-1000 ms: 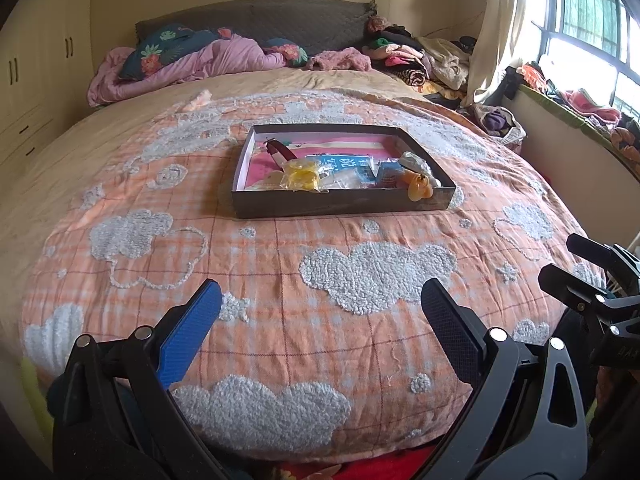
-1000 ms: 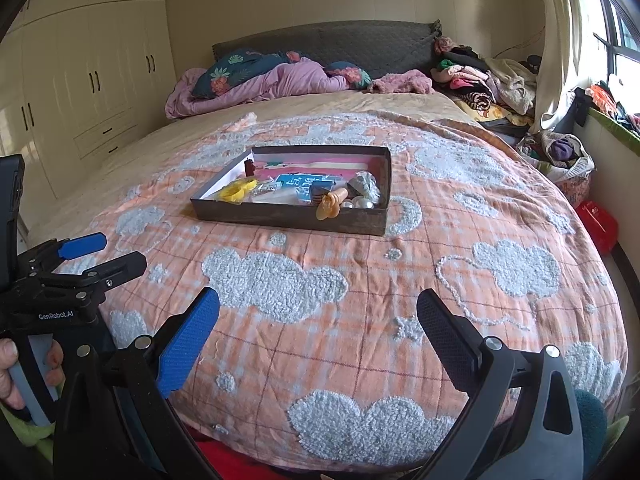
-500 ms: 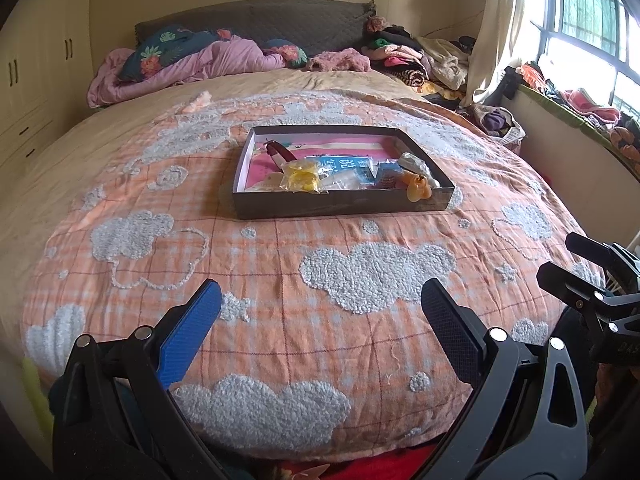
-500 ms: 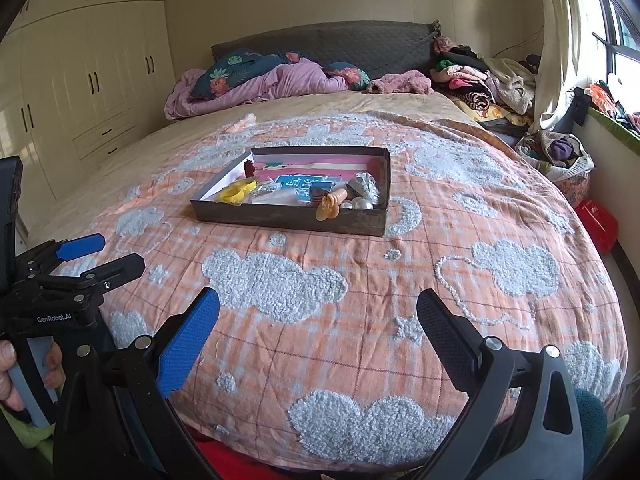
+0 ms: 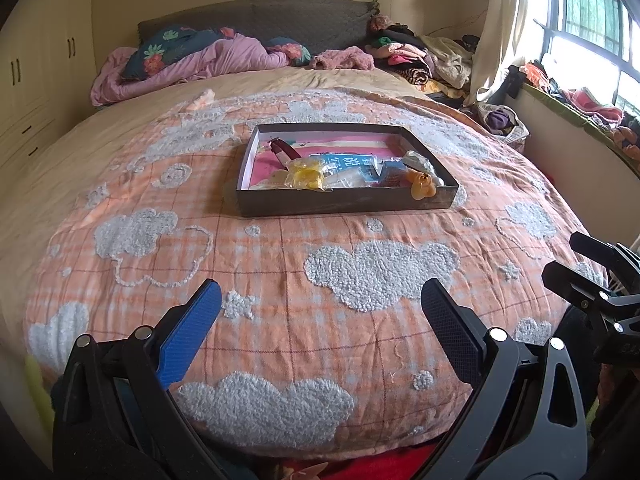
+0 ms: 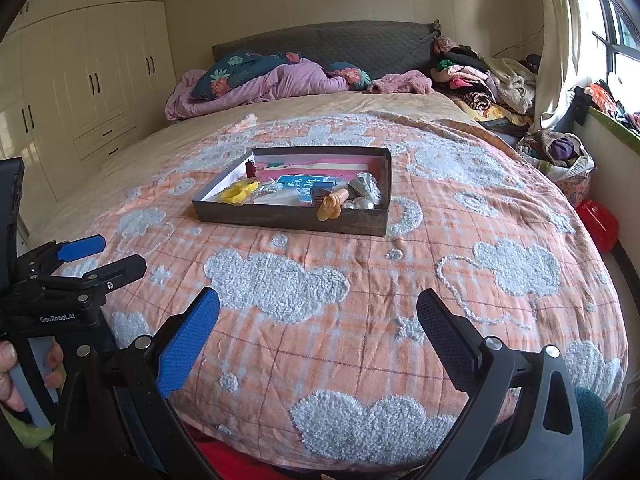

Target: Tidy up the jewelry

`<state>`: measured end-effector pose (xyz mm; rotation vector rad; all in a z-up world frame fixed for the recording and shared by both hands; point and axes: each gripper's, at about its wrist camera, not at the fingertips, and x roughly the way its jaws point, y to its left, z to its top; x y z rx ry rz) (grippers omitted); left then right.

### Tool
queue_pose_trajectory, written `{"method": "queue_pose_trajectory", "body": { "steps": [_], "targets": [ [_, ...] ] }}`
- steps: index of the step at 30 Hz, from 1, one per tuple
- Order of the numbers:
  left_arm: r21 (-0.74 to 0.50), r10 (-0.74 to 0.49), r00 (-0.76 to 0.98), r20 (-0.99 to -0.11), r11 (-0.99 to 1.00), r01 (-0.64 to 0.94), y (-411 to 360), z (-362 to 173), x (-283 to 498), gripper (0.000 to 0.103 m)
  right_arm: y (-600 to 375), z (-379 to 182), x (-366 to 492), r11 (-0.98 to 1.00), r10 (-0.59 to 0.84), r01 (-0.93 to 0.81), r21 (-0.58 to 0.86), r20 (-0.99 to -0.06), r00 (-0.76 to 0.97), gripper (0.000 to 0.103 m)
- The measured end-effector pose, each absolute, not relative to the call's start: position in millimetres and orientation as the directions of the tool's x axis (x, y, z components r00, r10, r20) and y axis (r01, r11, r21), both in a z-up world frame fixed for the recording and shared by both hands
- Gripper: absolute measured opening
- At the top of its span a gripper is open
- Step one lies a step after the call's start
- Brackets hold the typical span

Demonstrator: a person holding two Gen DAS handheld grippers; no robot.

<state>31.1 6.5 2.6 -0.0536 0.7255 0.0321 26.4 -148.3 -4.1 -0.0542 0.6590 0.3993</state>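
White pearls (image 6: 363, 203) show only from right tongs (image 6: 318, 330).

A shallow dark tray (image 5: 344, 202) is set flat mid-bed; small bagged pieces, an orange trinket (image 5: 421, 187) and pearls (image 6: 362, 203) are heaped inside.

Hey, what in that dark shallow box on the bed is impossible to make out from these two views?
- Dark shallow cardboard box, left wrist view: its near wall hides the floor along the front.
- Blue printed packet, right wrist view: lettering too small to read.
- Clear plastic bags, left wrist view: contents too small to identify.
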Motion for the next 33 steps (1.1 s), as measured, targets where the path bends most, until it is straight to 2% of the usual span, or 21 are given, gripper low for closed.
{"method": "queue_pose_trajectory", "body": {
  "steps": [33],
  "targets": [
    [-0.029,0.021,0.749,-0.663,0.998,-0.053,7.5,3.6,29.8,0.093,-146.7,-0.7,24.5,0.923,0.343,-0.378,0.073,-0.6,0.723,0.098]
  ]
}}
